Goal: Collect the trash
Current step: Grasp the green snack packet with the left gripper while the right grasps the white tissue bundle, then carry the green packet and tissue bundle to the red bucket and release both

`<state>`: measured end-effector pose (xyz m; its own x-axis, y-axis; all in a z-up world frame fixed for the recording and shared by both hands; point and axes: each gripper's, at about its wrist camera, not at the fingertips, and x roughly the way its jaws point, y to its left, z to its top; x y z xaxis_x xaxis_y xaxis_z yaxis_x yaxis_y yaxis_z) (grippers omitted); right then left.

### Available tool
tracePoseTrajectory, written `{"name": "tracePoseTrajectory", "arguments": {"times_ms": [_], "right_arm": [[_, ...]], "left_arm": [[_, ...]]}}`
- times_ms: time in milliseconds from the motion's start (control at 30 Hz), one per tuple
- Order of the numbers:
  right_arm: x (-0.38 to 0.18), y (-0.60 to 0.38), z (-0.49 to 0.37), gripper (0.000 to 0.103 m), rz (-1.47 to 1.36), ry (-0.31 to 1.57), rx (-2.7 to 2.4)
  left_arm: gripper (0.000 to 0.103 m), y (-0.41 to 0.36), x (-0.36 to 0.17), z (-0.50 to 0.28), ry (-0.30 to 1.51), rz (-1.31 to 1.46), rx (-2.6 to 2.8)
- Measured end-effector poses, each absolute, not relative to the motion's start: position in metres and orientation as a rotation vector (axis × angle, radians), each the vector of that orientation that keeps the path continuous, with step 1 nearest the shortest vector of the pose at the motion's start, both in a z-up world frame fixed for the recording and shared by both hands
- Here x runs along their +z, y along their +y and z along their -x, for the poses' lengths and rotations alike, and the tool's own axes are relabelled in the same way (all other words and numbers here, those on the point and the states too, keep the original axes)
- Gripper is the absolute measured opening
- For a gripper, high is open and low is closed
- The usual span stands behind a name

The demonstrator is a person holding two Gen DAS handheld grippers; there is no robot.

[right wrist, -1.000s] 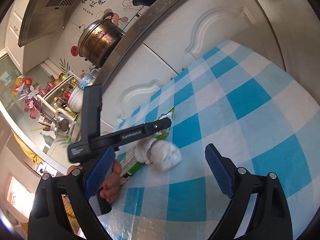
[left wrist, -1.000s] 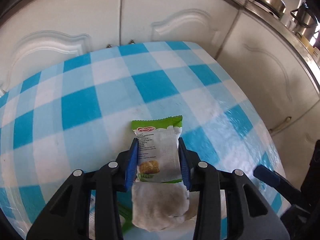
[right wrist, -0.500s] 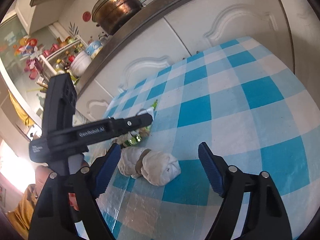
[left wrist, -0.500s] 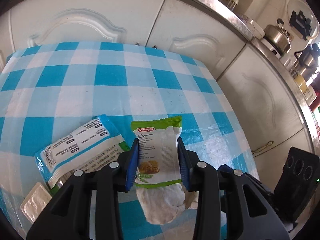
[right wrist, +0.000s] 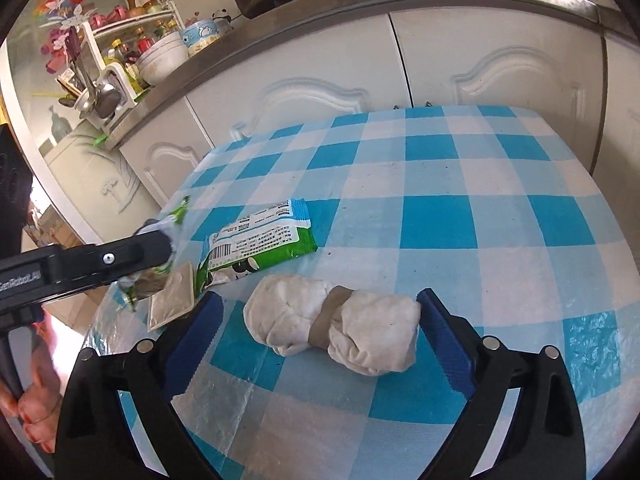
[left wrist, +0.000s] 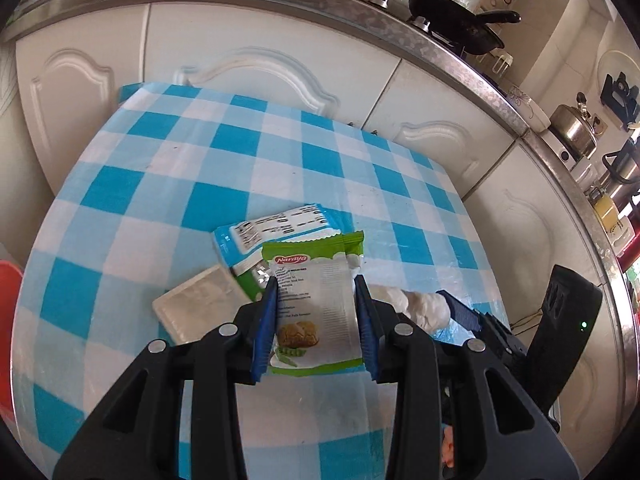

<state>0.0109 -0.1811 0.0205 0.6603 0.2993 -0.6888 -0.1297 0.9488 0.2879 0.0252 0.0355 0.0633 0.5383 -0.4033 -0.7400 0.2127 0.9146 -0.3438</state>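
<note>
My left gripper (left wrist: 316, 312) is shut on a green and white snack wrapper (left wrist: 316, 300) and holds it above the checked table. My right gripper (right wrist: 320, 320) is open, its blue pads either side of a white crumpled paper wad with a brown band (right wrist: 332, 328) that lies on the table. The wad also shows in the left wrist view (left wrist: 416, 306). A blue, white and green packet (right wrist: 256, 240) and a small flat pale sachet (right wrist: 172, 300) lie on the table to the left of the wad. Both show in the left wrist view, the packet (left wrist: 280, 228) and the sachet (left wrist: 196, 304).
The table has a blue and white checked cloth (right wrist: 460, 208). White cabinets (left wrist: 260, 64) with a steel counter stand behind it. A black pan (left wrist: 452, 20) and a kettle (left wrist: 572, 128) sit on the counter. A red object (left wrist: 8, 320) is at the left edge.
My left gripper has lifted back and left with the wrapper, uncovering the packet and sachet. My right gripper has closed in, so the wad now lies between its open pads.
</note>
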Motion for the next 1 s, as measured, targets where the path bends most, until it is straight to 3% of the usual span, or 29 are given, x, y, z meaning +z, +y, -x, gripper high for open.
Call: {"name": "tracePoseTrajectory", "arguments": {"times_ms": [200, 333, 800, 1000], "right_arm": [[0.014, -0.173, -0.023, 0.095, -0.182, 0.863, 0.166], [0.01, -0.176, -0.027, 0.087, -0.208, 0.884, 0.168], [0.014, -0.186, -0.025, 0.072, -0.281, 0.843, 0.21], [0.016, -0.2, -0.02, 0.072, -0.367, 0.8, 0.225]], "left_arm": [[0.038, 0.054, 0.064, -0.008, 0.959, 0.236, -0.348], [0.038, 0.059, 0.064, 0.001, 0.963, 0.233, -0.343], [0.038, 0.096, 0.049, 0.001, 0.994, 0.249, -0.333], [0.038, 0.114, 0.037, 0.005, 0.988, 0.258, -0.354]]}}
